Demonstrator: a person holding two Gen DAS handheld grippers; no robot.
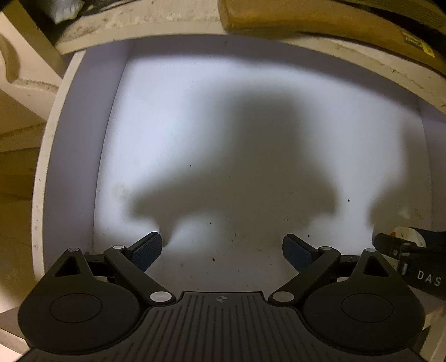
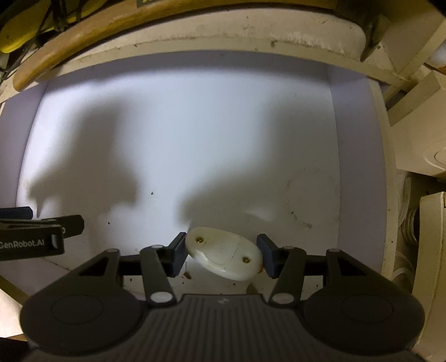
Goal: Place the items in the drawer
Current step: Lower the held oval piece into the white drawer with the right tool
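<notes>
Right tool (image 2: 221,254) clamps cream oval plastic item (image 2: 223,253), two brass screws, above drawer (image 2: 167,139); left tool (image 1: 222,252) wide open, empty.

Matte black left tongs (image 1: 222,249) and right tongs (image 2: 223,254): ribbed grey centre plate with a small crosshair mark, round black discs either side, silver pivot pins, triangular cut-outs in the links, dark blue ribbed pads (image 1: 147,252). White "GenRobot.AI" and "DAS" lettering on the sides.

Yellow-tan curved board (image 2: 83,36) above; dark cables (image 2: 36,22) top-left.
</notes>
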